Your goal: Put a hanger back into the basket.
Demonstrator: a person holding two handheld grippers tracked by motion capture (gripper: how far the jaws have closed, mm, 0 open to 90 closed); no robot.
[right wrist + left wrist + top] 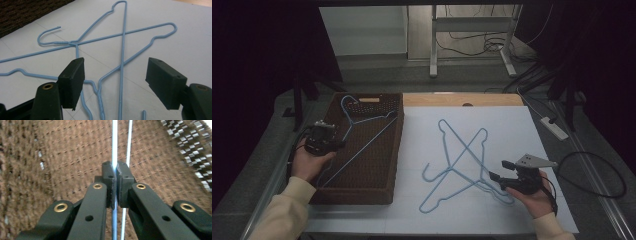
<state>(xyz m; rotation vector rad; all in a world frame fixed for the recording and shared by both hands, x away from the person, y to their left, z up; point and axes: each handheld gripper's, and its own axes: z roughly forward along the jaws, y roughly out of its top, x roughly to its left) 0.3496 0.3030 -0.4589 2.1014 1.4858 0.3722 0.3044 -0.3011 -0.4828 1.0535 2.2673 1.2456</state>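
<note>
A blue wire hanger [362, 135] lies slanted inside a brown woven basket [362, 192] at the left of the table. My left gripper [329, 142] is over the basket's left side, shut on one thin wire of that hanger [114, 150]; a second wire [129, 145] runs just beside the pads. Two more blue hangers [462, 155] lie crossed on the white sheet [512, 125]. My right gripper [499, 170] hovers at their right end, jaws wide open. In the right gripper view the crossed hangers [123, 37] lie below and beyond the open gripper [116, 72], untouched.
The basket's woven floor [62, 157] lies close under the left jaws. A wooden table edge [462, 99] shows behind the sheet. A white power strip [554, 127] and cables lie off the table's right side. Metal stand legs [433, 60] rise at the back.
</note>
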